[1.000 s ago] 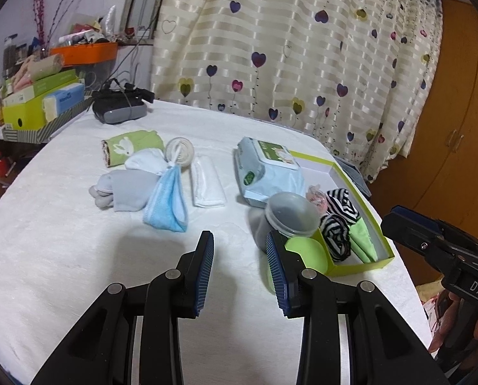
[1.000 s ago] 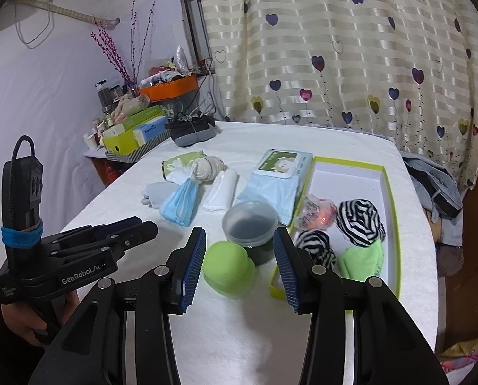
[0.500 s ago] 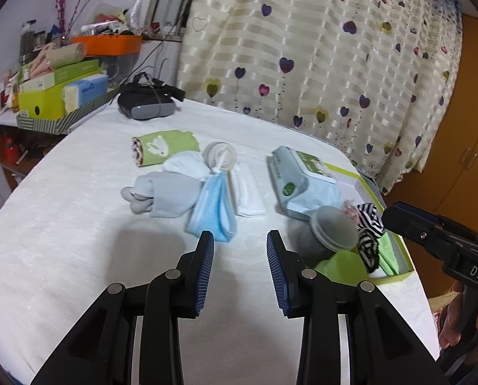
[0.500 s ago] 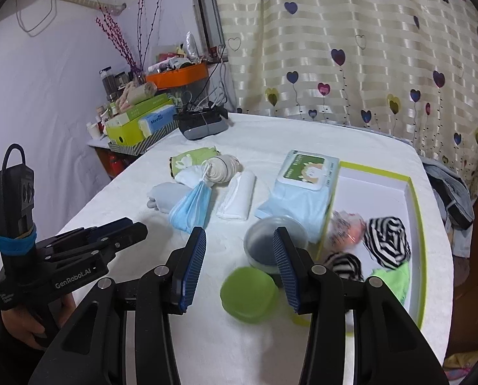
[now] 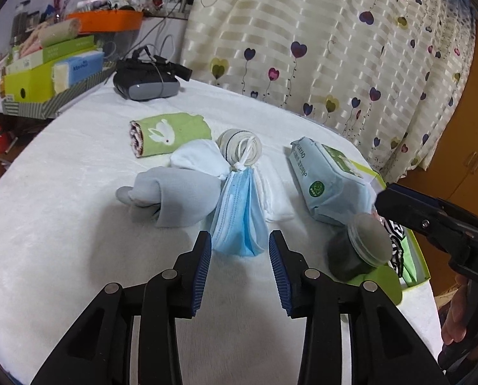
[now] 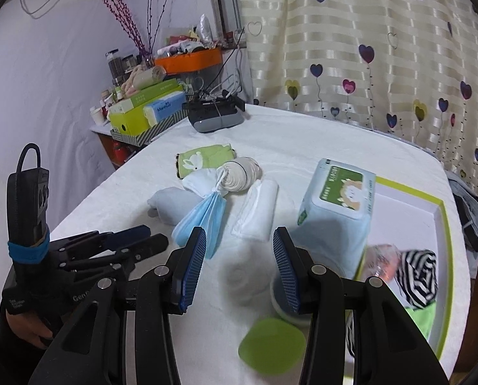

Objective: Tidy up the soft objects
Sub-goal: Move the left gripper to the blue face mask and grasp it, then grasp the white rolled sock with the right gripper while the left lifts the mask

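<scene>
White fleecy cloth covers the desk (image 5: pixel 62 224), and in the left wrist view most of the soft things lie loose near its middle: a pleated blue face mask (image 5: pixel 240 215) of thin papery fabric, a rolled grey sock (image 5: pixel 171 197), a pale blue cloth bundle (image 5: pixel 200 160), a green rolled cloth with a white rabbit print (image 5: pixel 171 133), a cream coil (image 5: pixel 240 149) tied with a cord, and a flat folded white towel (image 5: pixel 272 197). A glossy plastic wipes pack (image 5: pixel 325 183) leans at the tray's near rim. The left gripper (image 5: pixel 240 269) hangs just short of the mask's lower end; its ribbed blue fingers (image 5: pixel 203 263) are opening, with nothing between them.

In the right wrist view the green-rimmed white tray (image 6: pixel 444 224) sits at the desk's right edge and holds only a few pieces: a black-and-white striped cloth (image 6: pixel 420 277), a pinkish crinkled item (image 6: pixel 381 261) and a bit of green fabric (image 6: pixel 422 316). A smooth round green lid (image 6: pixel 271 345) lies on the desk beside a jar mostly hidden by the right finger. The right gripper (image 6: pixel 239 269) is held about half open and empty over bare cloth, near the towel.

By this showing the sorting appears only begun: a few pieces are in the tray, and the pile of six is still to be moved, the mask likely next.
</scene>
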`<state>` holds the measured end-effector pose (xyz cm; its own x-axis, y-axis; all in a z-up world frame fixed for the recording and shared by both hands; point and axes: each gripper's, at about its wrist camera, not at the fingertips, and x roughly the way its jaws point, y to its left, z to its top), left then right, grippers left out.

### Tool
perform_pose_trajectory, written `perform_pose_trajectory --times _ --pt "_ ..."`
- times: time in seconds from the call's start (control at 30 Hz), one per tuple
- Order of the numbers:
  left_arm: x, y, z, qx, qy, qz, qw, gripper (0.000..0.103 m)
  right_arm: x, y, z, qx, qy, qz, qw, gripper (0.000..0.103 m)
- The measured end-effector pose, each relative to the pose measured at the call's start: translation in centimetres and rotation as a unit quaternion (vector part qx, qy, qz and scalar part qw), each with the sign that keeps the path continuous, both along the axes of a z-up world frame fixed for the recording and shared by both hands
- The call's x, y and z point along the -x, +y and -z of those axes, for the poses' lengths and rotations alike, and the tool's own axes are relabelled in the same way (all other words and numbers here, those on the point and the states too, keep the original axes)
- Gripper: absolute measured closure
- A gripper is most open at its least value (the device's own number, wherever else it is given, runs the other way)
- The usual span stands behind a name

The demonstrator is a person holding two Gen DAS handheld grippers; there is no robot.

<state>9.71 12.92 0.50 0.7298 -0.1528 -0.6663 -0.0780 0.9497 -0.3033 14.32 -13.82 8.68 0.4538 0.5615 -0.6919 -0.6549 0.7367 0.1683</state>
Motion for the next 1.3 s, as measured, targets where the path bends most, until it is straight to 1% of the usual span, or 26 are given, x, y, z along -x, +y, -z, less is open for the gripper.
perform_pose_trajectory --times 0.17,0.3,0.4,0.5,0.53,0.57,0.6,0.73,0.97,1.17,1.3 --pt "-1.8 0.0 1.2 0.014 0.017 0.001 0.9998 0.055 -1.3 1.2 0.2 -0.001 0.000 -0.005 1.000 0.058" --pt "-2.9 -0.5 1.6 0.013 0.018 0.005 0.9997 0.053 -1.6 1.3 0.4 -0.003 0.004 -0.005 1.000 0.058" --pt "-3.9 -0.8 2.3 0.005 0.034 0.001 0.9994 0.053 -2.1 1.3 0.9 -0.002 0.011 -0.004 1.000 0.058" --pt "-4.4 -1.0 2.8 0.013 0.045 0.002 0.9989 0.053 -2.6 1.3 1.1 -0.001 0.014 -0.003 1.000 0.058" --pt "-4.6 -1.0 3.0 0.013 0.047 0.002 0.9988 0.063 -2.7 1.3 1.2 -0.002 0.015 -0.002 1.000 0.058" --pt "-4.6 -1.0 3.1 0.012 0.049 0.001 0.9987 0.079 -2.8 1.3 1.2 -0.003 0.015 -0.001 1.000 0.058" --pt "-4.6 -1.0 3.1 0.011 0.051 0.003 0.9986 0.084 -2.9 1.3 1.3 -0.003 0.016 -0.001 1.000 0.058" --pt "-3.6 -0.6 2.9 0.026 0.038 0.000 0.9989 0.086 -3.2 1.8 1.6 -0.001 0.018 -0.004 1.000 0.058" --pt "-0.9 0.8 2.2 0.048 0.016 -0.007 0.9987 0.087 -4.6 3.7 1.4 0.001 0.026 -0.008 1.000 0.058" --pt "1.2 2.1 0.6 0.046 -0.015 -0.026 0.9985 0.087 -6.6 6.2 1.4 0.001 0.039 -0.013 0.999 0.058" --pt "1.6 3.1 -0.4 0.031 -0.032 -0.037 0.9983 0.087 -8.8 7.8 2.3 -0.004 0.072 -0.004 0.997 0.058"
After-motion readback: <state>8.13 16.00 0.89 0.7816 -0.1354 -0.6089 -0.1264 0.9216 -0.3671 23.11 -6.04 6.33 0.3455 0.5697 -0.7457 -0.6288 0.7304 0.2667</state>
